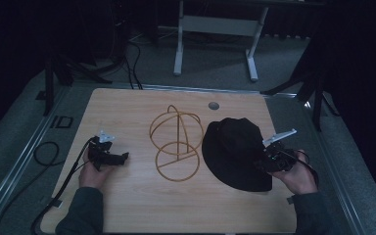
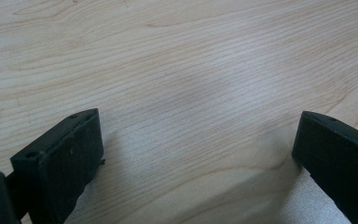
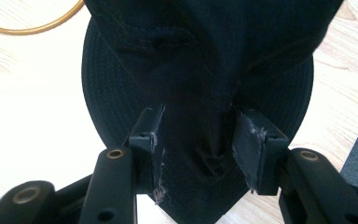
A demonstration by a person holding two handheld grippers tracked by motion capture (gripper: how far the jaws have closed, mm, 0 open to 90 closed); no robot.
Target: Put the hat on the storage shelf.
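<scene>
A black bucket hat (image 1: 235,152) lies flat on the right half of the wooden table (image 1: 137,205). To its left stands a gold wire hat stand (image 1: 176,142) with a ring base. My right gripper (image 1: 260,164) sits at the hat's right brim. In the right gripper view its jaws (image 3: 198,135) stand partly apart astride a creased fold of the hat (image 3: 200,70), and a piece of the gold ring (image 3: 28,28) shows at top left. My left gripper (image 1: 122,157) rests low at the table's left, open over bare wood (image 2: 196,140).
A grey round grommet (image 1: 214,105) sits in the tabletop near the far edge. A white table frame (image 1: 178,44) stands on the floor beyond. Black cables (image 1: 44,152) trail off the left edge. Dark tripod legs (image 1: 318,98) stand at the far right corner.
</scene>
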